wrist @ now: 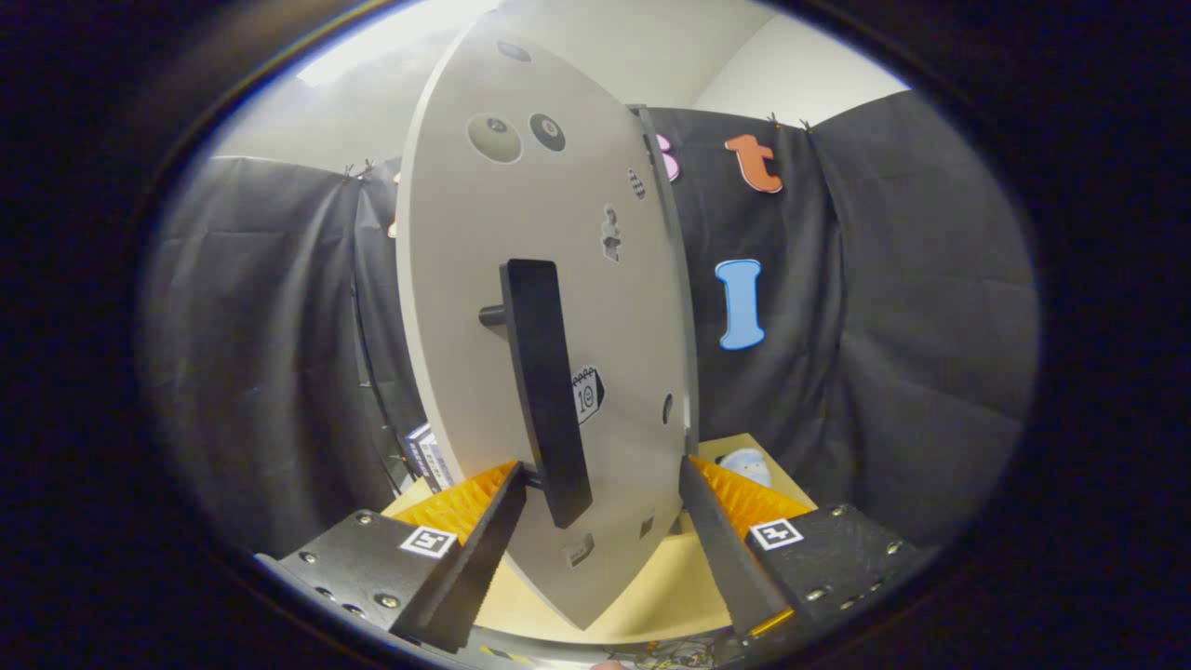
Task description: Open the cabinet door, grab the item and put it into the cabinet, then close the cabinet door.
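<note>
- Progress, afaict: the pale grey flat-panel cabinet door [484,307] stands centre frame, swung out edge-toward the cam, so it's partly open or mid-swing. Can't tell from this alone if it's the opening or the closing leg.
- Claw: the gripper [603,484] is spread wide, straddling the door's lower half at bottom centre. The long black bar handle [547,391] sits between the fingers, just ahead of the left one. Fingers look like they're not pressing on anything; whether the left one touches the handle base, can't say.
- Item: prob not in the claw, nothing's held. A small pale blue-white roundish thing [746,465] sits on the light wooden tabletop [651,586] lower right, beyond the right finger, near the door edge. Could be the item, too small to be sure.
- Lower left, behind the door: a dark blue and white box [426,456] on the table, half hidden.
- Containers: cabinet interior is hidden by the door, so no idea what's in it.
- Left to do, my guess: depends which leg this is; at min the door has to end up shut.
</note>
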{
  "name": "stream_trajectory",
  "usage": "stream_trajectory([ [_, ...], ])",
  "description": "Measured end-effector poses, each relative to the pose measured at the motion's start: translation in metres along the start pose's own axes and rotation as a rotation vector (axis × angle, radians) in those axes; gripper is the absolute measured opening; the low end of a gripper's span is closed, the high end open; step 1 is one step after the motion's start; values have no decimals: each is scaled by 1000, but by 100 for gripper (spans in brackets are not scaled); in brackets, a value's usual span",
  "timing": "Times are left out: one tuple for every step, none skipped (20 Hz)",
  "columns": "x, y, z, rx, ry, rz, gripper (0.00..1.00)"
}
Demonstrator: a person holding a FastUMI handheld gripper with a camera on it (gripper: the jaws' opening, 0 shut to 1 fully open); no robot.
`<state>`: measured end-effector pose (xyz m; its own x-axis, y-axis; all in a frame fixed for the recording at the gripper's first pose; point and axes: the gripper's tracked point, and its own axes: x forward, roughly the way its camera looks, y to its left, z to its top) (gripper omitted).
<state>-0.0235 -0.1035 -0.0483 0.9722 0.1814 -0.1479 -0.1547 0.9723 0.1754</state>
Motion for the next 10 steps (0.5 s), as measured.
stream_trajectory([
  [5, 7, -1, 3, 1, 16, 99],
  [10, 12, -2, 2, 4, 28, 99],
  [17, 18, -2, -1, 3, 43, 99],
  [23, 27, -3, -5, 5, 59, 100],
  [31, 36, -3, -8, 6, 75, 100],
  [31, 29, 2, -9, 10, 88, 100],
  [39, 36, 2, -9, 13, 98, 100],
  [50, 49, 1, -24, 13, 109, 100],
  [60, 60, 2, -39, 10, 116, 100],
  [70, 72, 3, -51, 11, 121, 100],
])
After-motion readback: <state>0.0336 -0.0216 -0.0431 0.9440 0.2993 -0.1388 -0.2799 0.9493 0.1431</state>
